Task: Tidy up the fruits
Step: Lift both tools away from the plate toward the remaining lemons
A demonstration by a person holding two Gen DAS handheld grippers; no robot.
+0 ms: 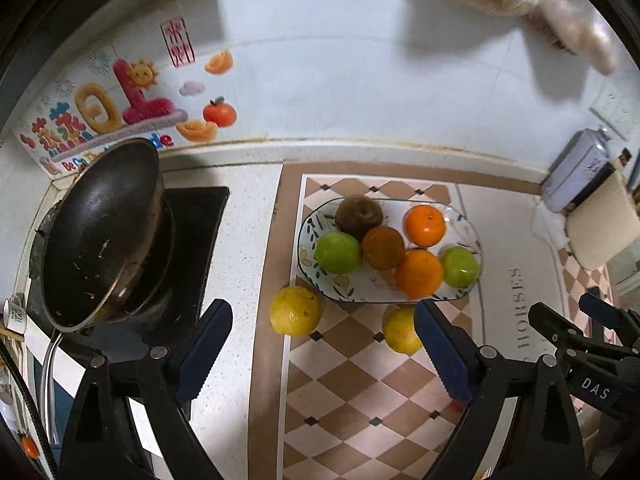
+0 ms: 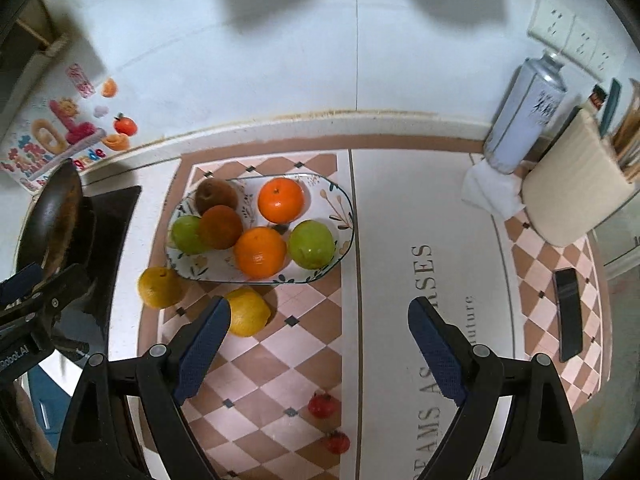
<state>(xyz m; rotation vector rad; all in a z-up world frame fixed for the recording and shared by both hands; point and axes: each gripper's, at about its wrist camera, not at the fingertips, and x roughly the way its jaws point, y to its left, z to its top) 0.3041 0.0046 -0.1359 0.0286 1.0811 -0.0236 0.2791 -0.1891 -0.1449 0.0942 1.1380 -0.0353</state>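
Six fruits are already seated on the oval plate (image 2: 344, 216): two oranges, two green apples and two brownish fruits. Two yellow citrus fruits are left on the counter (image 2: 400, 208) just beside the plate's near rim: the left yellow fruit (image 1: 295, 311) and the right yellow fruit (image 2: 247, 312). Two small red fruits (image 2: 322, 405) lie nearer the cameras.

The left gripper (image 1: 322, 354) and the right gripper (image 2: 319, 350) are both held with the jaws released and nothing between them. The step in hand is judged to be the approach to a loose fruit. A descent over one yellow fruit is required, then closure and transfer to the plate.
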